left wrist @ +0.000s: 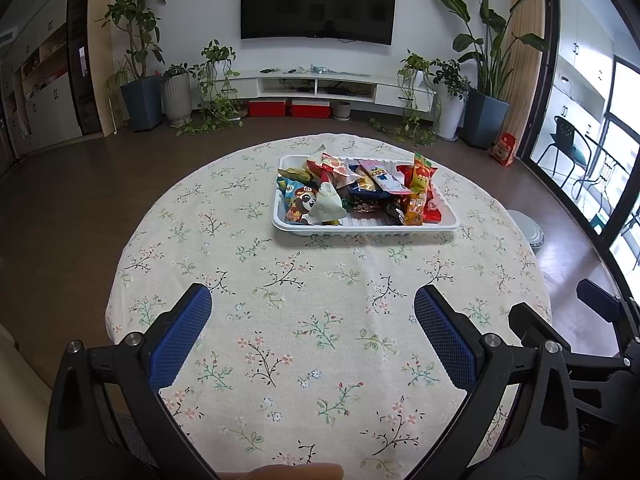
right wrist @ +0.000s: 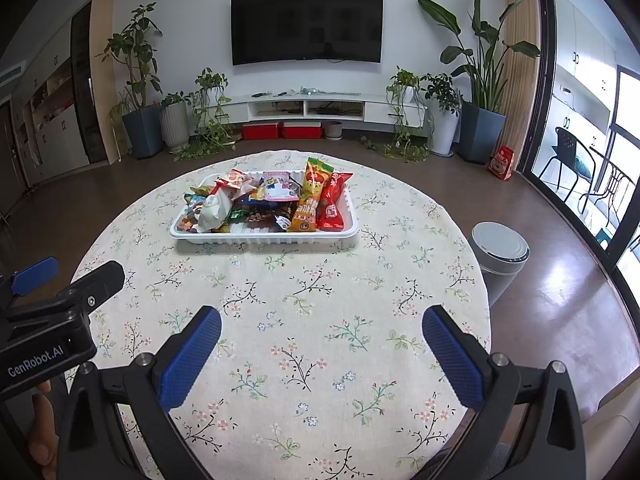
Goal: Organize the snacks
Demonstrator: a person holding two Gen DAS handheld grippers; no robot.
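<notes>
Snacks [left wrist: 360, 190] piled in a white tray [left wrist: 366, 228], middle of the frame, on the flowery tabletop [left wrist: 320, 320]. All gathered in one spot, tidy. Left gripper [left wrist: 312, 312] and right gripper [right wrist: 322, 332] low in frame, fingers wide apart, holding nothing, well back from tray.

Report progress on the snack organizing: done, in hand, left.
Done: the snack packets all lie heaped in the white tray on the floral tablecloth; none lies loose on the cloth. In hand: nothing; the left gripper and right gripper are open and empty, short of the tray. Left: possibly tidying the jumbled pile.
</notes>
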